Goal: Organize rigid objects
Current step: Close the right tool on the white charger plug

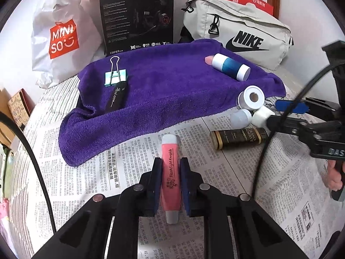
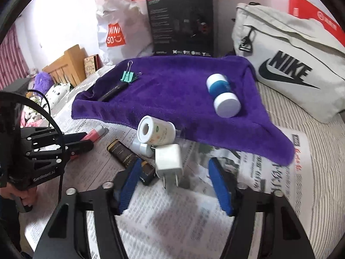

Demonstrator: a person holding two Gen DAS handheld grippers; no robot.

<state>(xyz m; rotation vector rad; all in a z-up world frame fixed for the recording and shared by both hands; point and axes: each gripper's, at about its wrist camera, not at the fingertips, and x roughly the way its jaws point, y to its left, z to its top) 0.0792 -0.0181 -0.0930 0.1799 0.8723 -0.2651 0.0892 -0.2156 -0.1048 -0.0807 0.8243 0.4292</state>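
Pink highlighter (image 1: 170,172) is clamped by the left gripper (image 1: 170,170) over newspaper (image 1: 248,183); the right gripper (image 2: 172,172), jaws apart, is positioned around a white plug adapter (image 2: 168,159), not touching.

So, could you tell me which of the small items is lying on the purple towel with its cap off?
The blue-and-white stick, its pink tip exposed.

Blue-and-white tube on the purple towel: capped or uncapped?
Uncapped. The blue-and-white tube lies on its side on the purple towel, pink tip bare in the left wrist view.
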